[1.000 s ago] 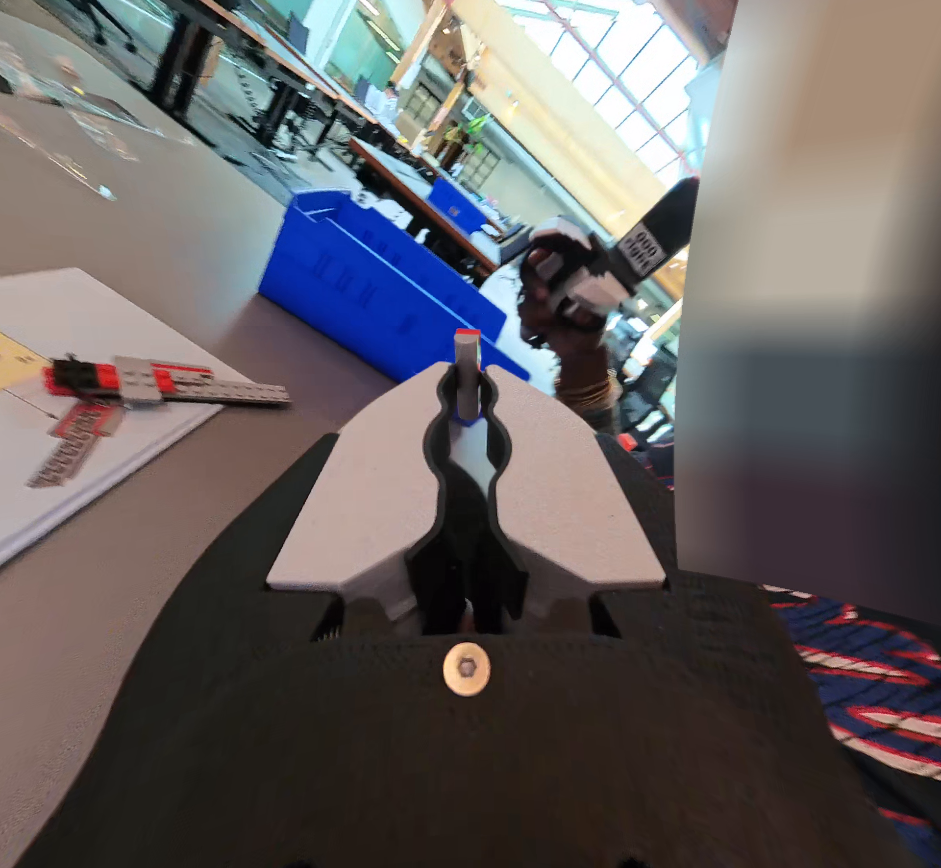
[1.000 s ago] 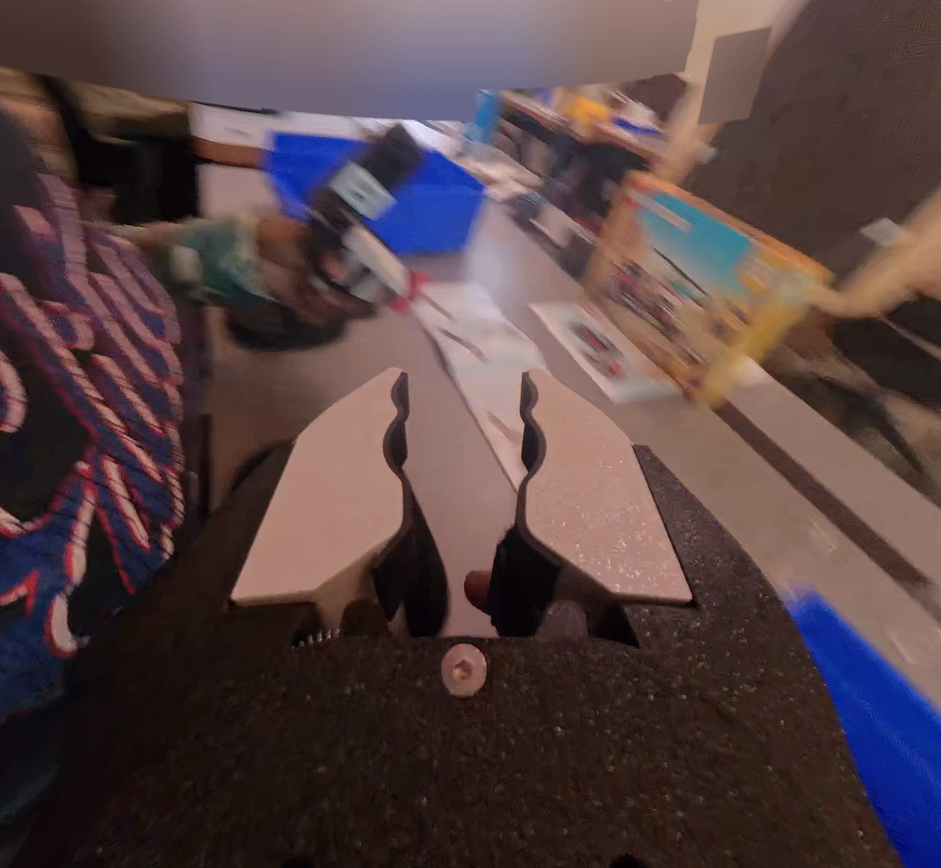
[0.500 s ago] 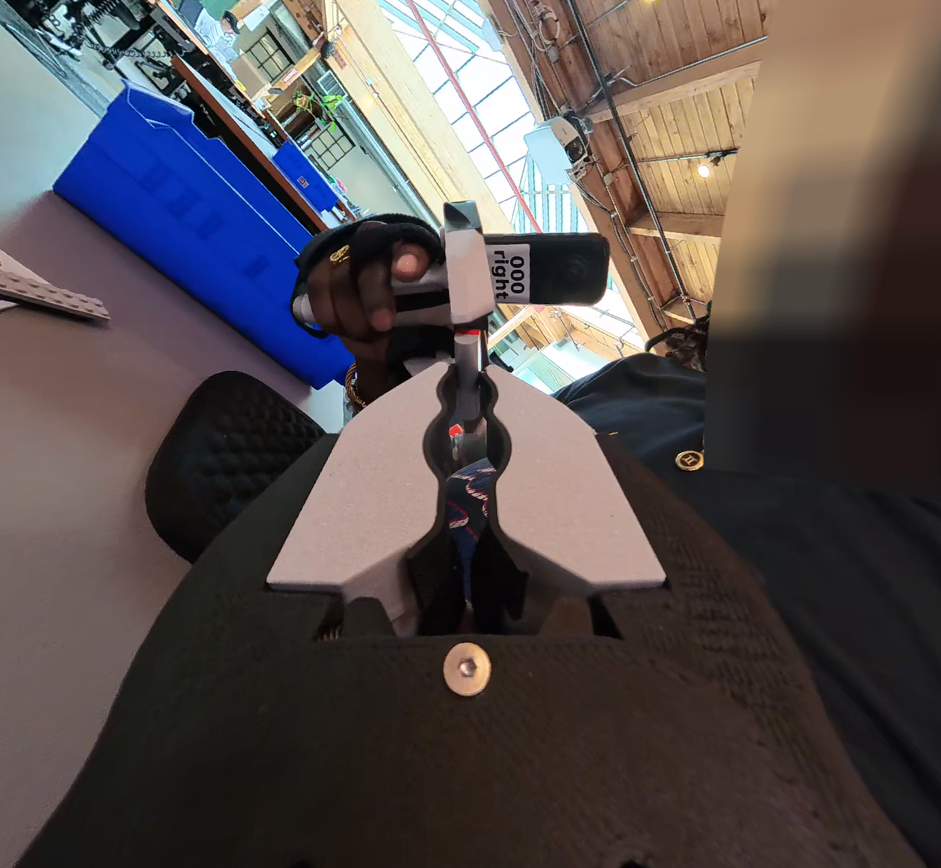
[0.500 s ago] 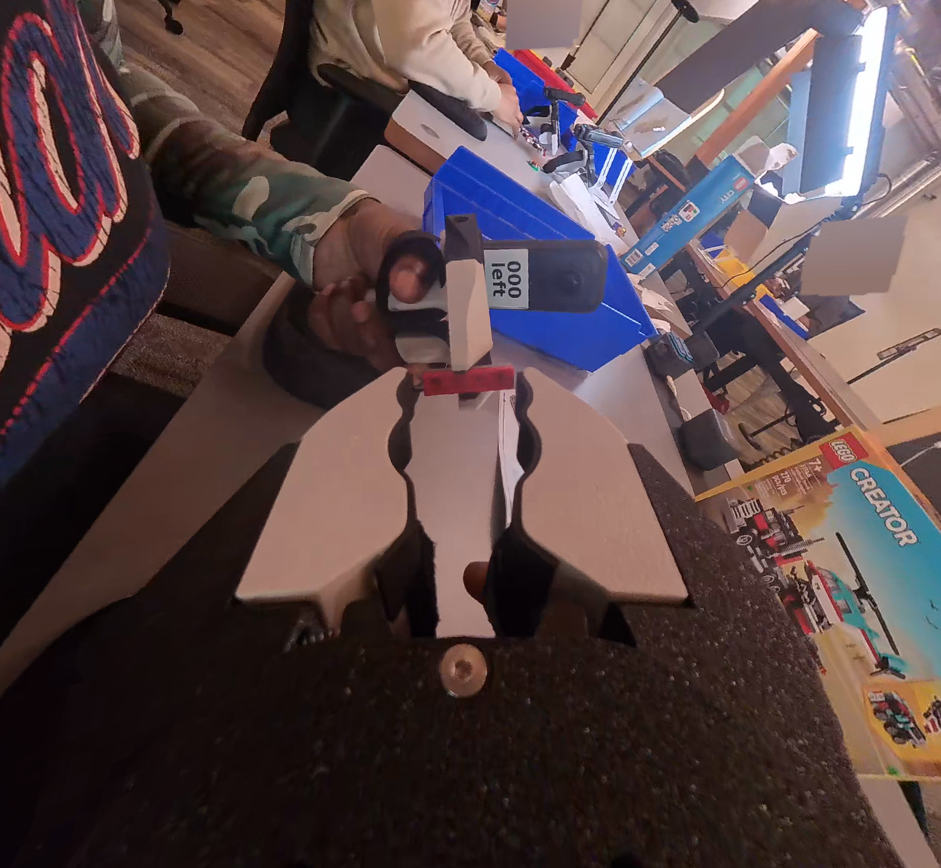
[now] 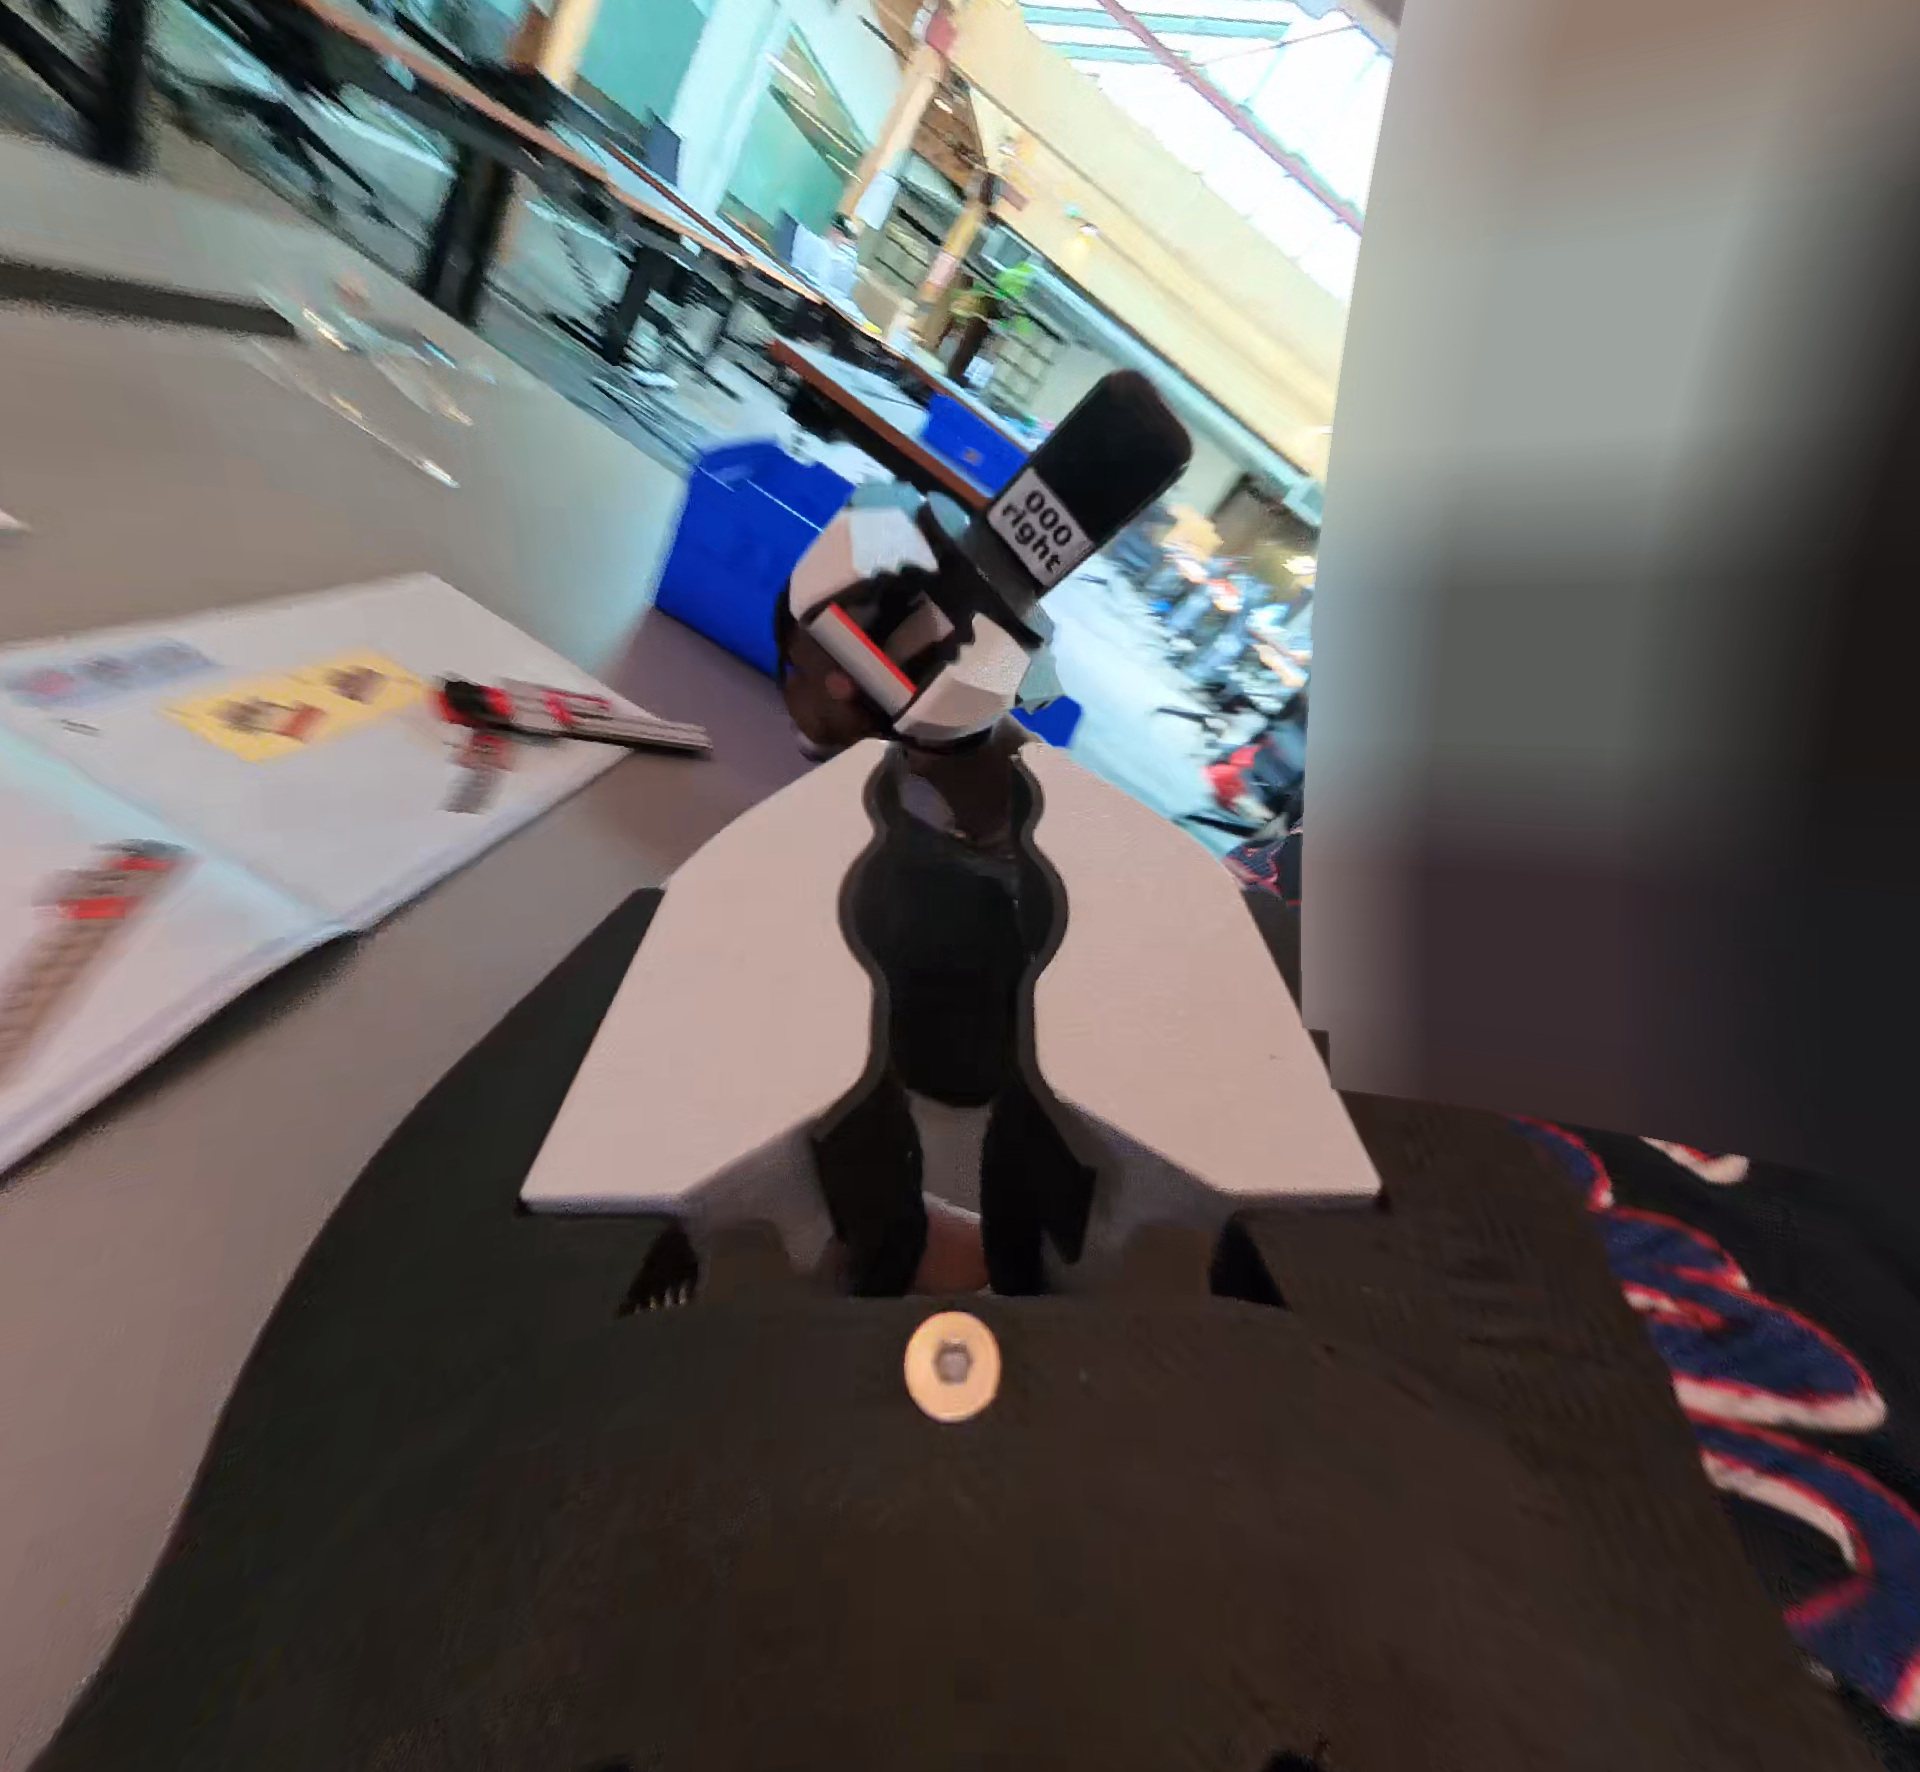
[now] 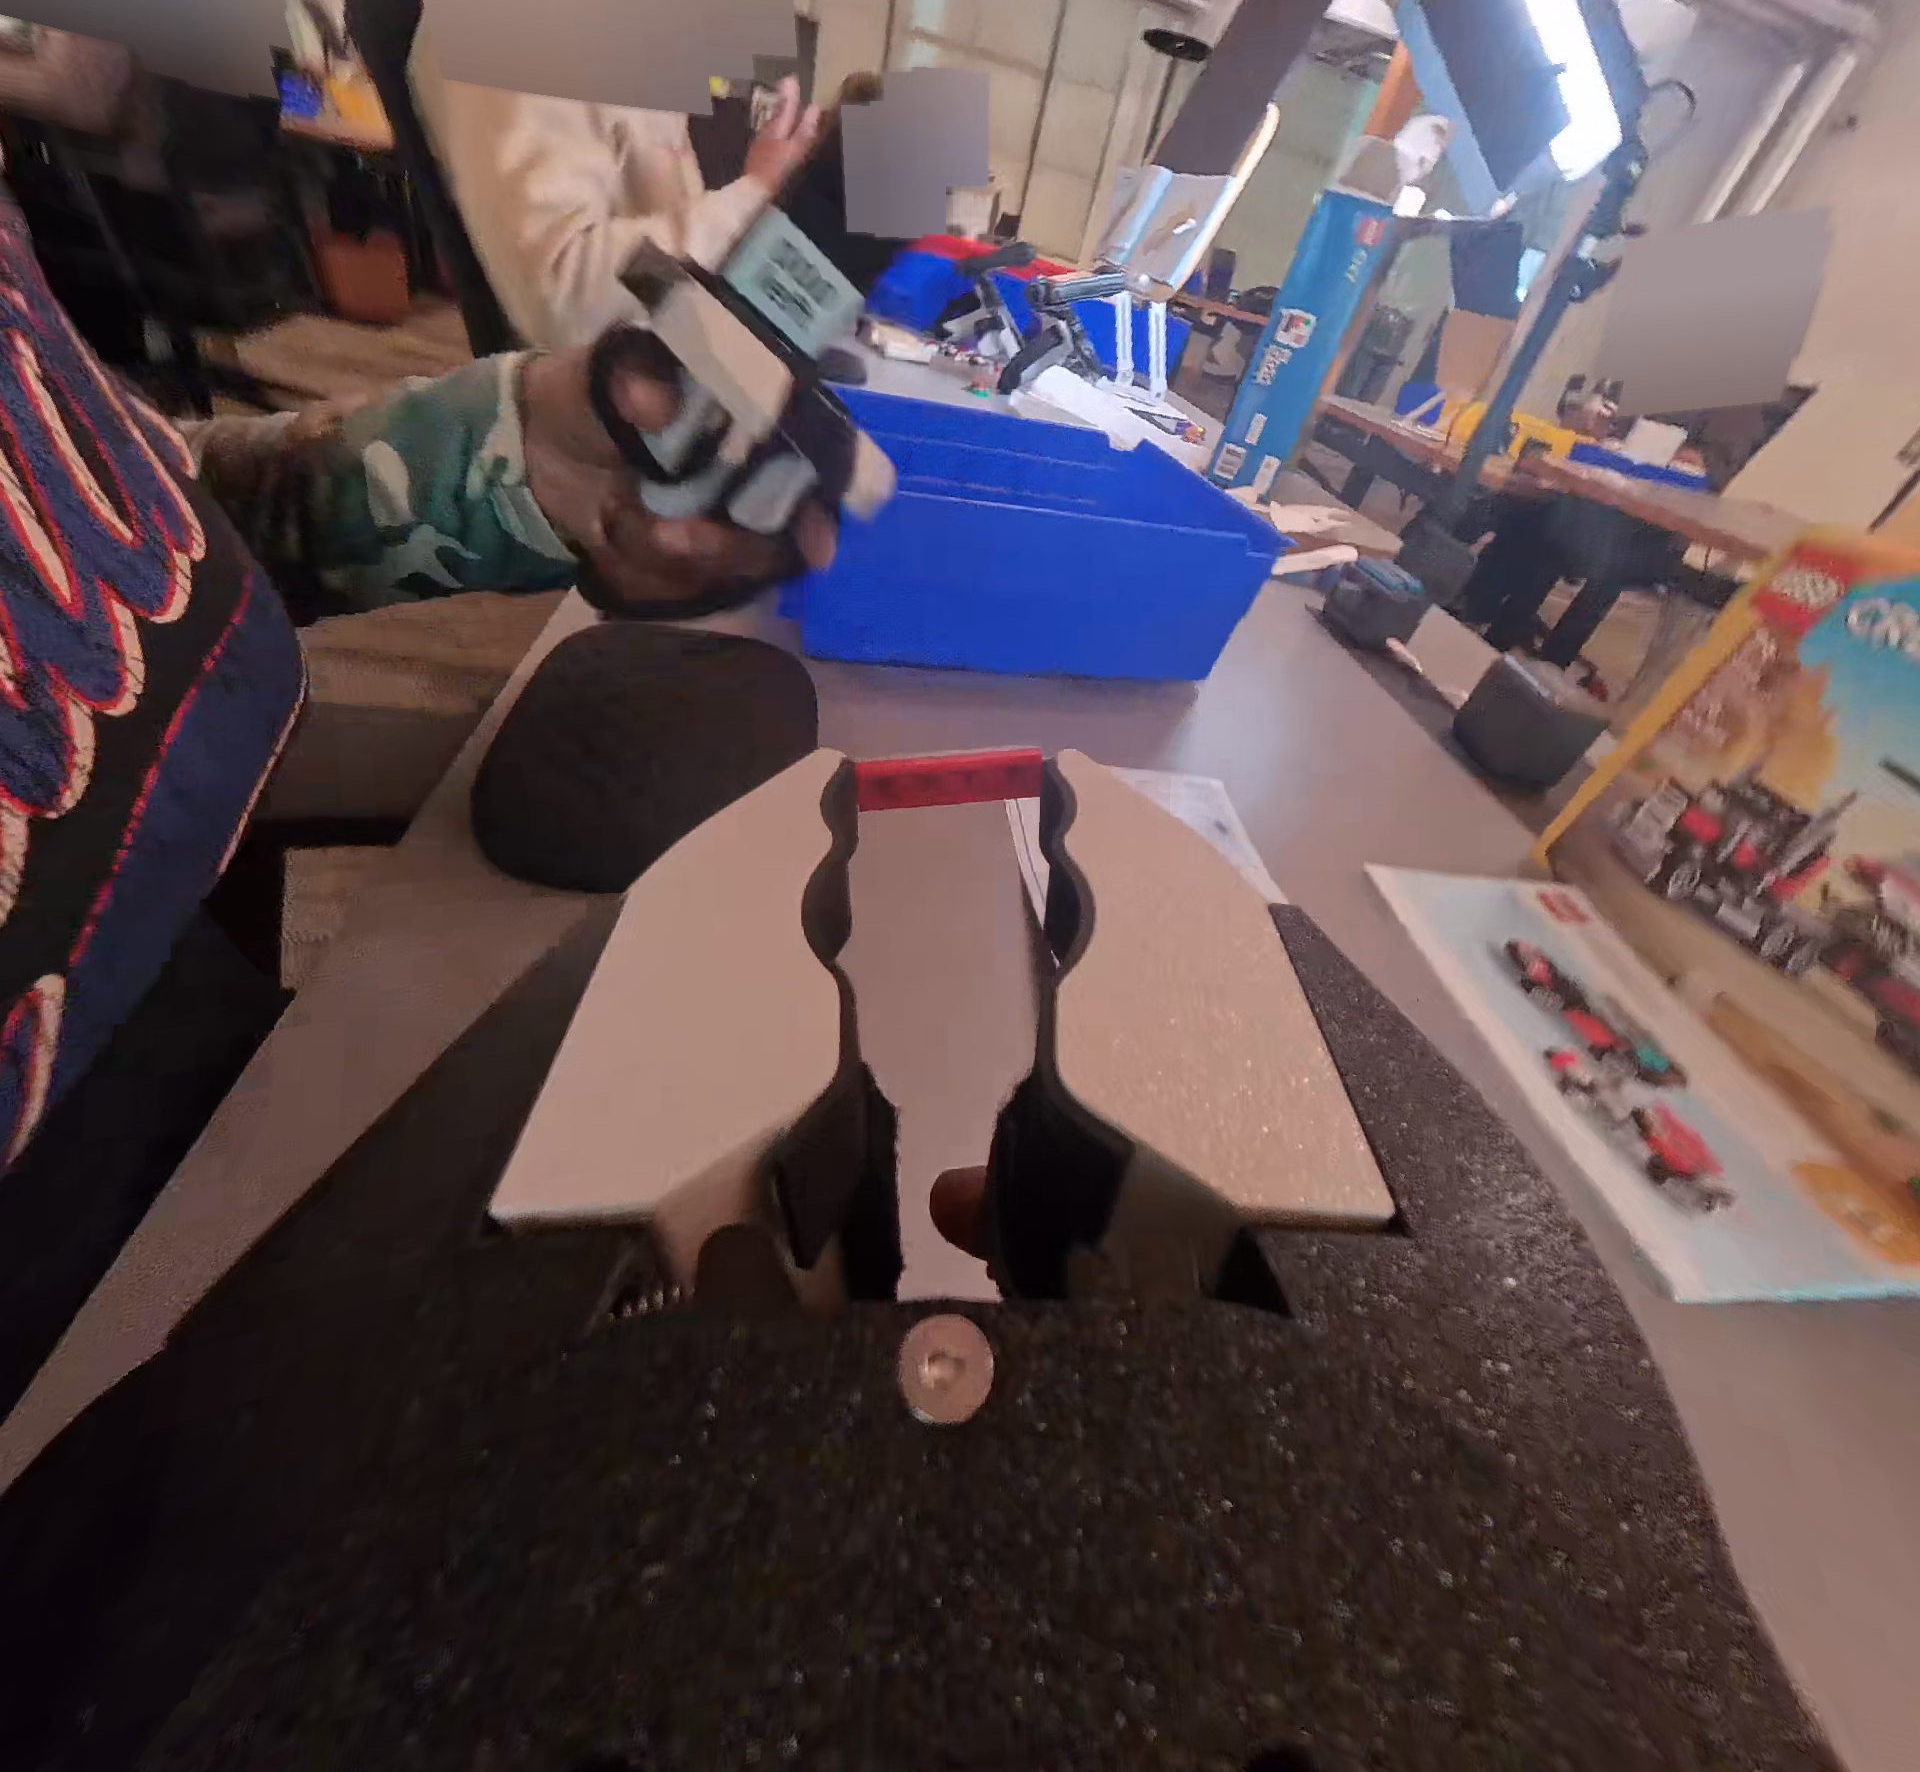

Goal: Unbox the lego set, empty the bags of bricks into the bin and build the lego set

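Observation:
My right gripper (image 6: pixel 948 792) is shut on a small red flat brick (image 6: pixel 948 780), held crosswise at its fingertips above the grey table (image 6: pixel 1278 735). In the left wrist view the right gripper (image 5: pixel 894 657) is just ahead, with the brick (image 5: pixel 864 664) showing edge-on as a red and pale strip. My left gripper (image 5: pixel 954 787) is open and empty; it also shows in the right wrist view (image 6: pixel 717 413), held in a hand up to the left. A partial build of red and grey plates (image 5: pixel 582 720) lies on the open instruction booklet (image 5: pixel 260 787).
A blue bin (image 6: pixel 1029 559) stands on the table behind the grippers. The lego box (image 6: pixel 1766 735) stands at the right with a booklet (image 6: pixel 1621 1078) in front of it. A black textured pad (image 6: pixel 634 746) lies near the table edge. Another person sits beyond the bin.
The brick has passed from my left gripper to my right. The left gripper has opened and drawn back. Both views have swung down towards the table.

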Demonstrator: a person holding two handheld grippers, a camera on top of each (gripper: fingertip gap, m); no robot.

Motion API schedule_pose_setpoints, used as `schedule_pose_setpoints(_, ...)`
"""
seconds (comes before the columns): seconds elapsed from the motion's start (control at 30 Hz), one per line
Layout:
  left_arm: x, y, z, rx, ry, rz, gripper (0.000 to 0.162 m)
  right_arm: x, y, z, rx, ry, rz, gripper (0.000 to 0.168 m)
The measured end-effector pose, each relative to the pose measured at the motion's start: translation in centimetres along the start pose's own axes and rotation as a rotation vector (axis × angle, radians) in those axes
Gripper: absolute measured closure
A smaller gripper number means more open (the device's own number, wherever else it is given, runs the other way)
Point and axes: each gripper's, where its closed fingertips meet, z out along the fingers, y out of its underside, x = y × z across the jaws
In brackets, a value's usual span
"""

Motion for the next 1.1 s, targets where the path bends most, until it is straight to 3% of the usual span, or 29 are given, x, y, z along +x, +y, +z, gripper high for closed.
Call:
schedule_pose_setpoints(0.03, -0.1, -0.8, -1.7, 0.018, -0.065, 0.057, 0.137, 0.5, 0.4, -0.3, 0.02, 0.013, 0.037, 0.135)
schedule_pose_setpoints(0.13, -1.6, -3.1, -8.4, 0.051, -0.355, 0.197, 0.135, 1.7, 1.2, -1.0, 0.069, 0.034, 0.129, 0.135)
schedule_pose_setpoints(0.27, -6.5, -4.4, -19.4, 0.019, -0.89, 0.267, 0.132, 2.6, 1.9, -1.3, 0.078, 0.042, 0.186, 0.135)
schedule_pose_setpoints(0.37, -10.0, -3.7, -24.2, -0.075, -1.072, 0.226, 0.131, 2.6, 3.2, -1.1, 0.036, 0.042, 0.213, 0.135)
schedule_pose_setpoints(0.47, -13.4, -3.3, -25.7, -0.186, -1.087, 0.195, 0.131, 2.7, 3.7, -0.9, 0.022, 0.035, 0.237, 0.135)
schedule_pose_setpoints(0.73, -19.4, -2.6, -23.8, -0.455, -0.899, 0.118, 0.128, 2.9, 4.7, -0.7, -0.012, 0.036, 0.252, 0.135)
schedule_pose_setpoints(1.1, -23.1, 0.1, -23.4, -0.636, -0.983, 0.116, 0.126, 2.9, 5.3, -0.6, -0.049, 0.051, 0.236, 0.135)
